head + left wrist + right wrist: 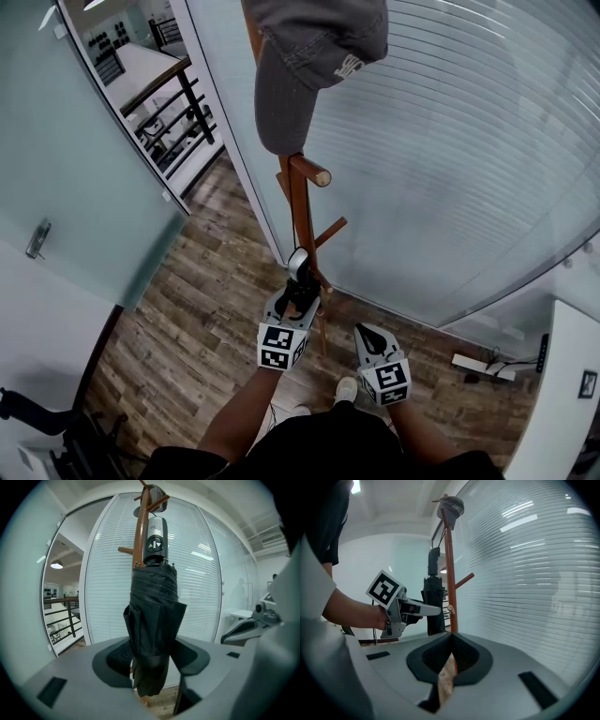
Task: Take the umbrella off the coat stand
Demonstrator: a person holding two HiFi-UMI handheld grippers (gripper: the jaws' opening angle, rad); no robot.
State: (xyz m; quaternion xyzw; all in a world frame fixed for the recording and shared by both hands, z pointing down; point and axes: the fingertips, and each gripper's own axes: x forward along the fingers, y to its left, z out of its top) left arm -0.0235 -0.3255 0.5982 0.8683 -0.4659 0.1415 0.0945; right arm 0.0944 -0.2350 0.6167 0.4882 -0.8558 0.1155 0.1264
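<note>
In the head view, the left tool (pixel 300 296) is at the brown coat stand (pixel 300 206), and the umbrella (pixel 298 264) stands between its jaws, close against the pole. The right tool (pixel 371 339) waits near the person, to the right and apart from the stand.

In the left gripper view the jaws are clenched on the black folded cloth of the umbrella. Its long axis is upright, parallel to the pole, with the grey handle (pixel 155 538) at the top beside a peg (pixel 124 550). How it hangs there I cannot tell. I judge that the coming move must go up along this axis, then away from the pole.

In the right gripper view the jaws are together and grasp nothing.
</note>
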